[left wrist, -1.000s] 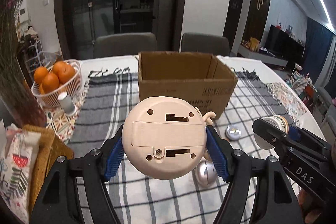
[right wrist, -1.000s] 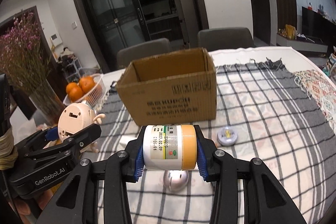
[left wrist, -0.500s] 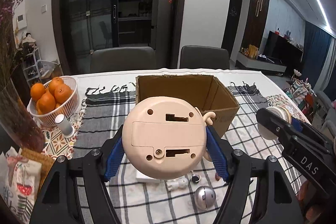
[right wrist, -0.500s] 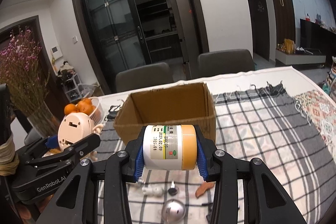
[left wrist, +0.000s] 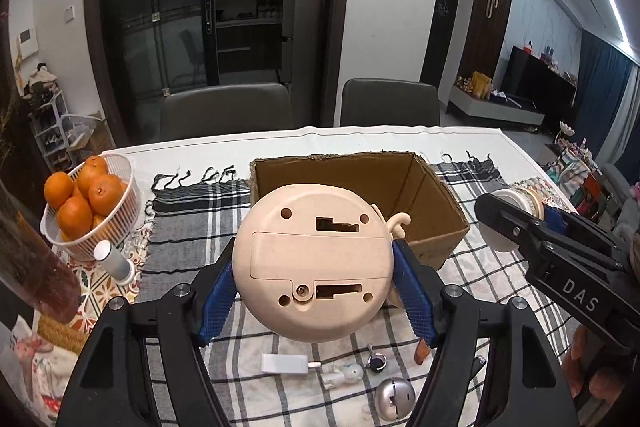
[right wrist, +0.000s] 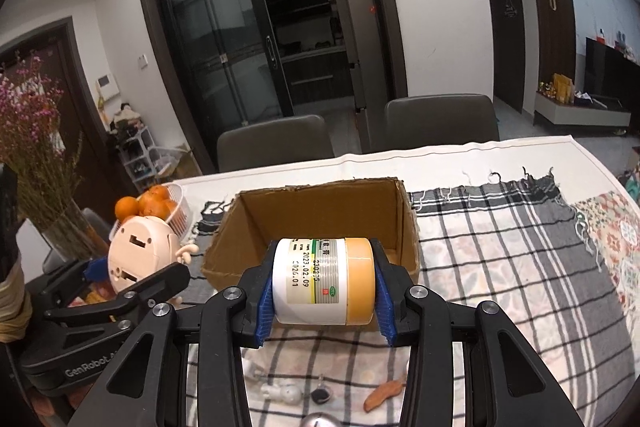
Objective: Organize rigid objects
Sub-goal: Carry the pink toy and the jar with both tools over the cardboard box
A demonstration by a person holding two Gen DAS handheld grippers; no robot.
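My left gripper (left wrist: 316,295) is shut on a round cream toy (left wrist: 312,263) whose flat back with slots faces the camera; the same toy (right wrist: 138,255) shows at the left of the right wrist view. My right gripper (right wrist: 324,291) is shut on a white jar (right wrist: 320,281) with an orange lid, held sideways; the jar (left wrist: 516,211) also appears at the right of the left wrist view. Both are held above the table, in front of an open cardboard box (left wrist: 360,183) (right wrist: 320,215) whose visible inside looks bare.
Small items lie on the checked cloth (right wrist: 500,267) below the grippers: a white adapter (left wrist: 284,363), a silver ball (left wrist: 394,393), a tiny figure (left wrist: 344,375), an orange piece (right wrist: 384,393). A basket of oranges (left wrist: 88,203), a small white bottle (left wrist: 114,263) and a vase (left wrist: 36,267) stand left.
Both grippers have risen and drawn back with their loads. The box now sits lower in both views with its inside showing, and more small items appear on the cloth below.
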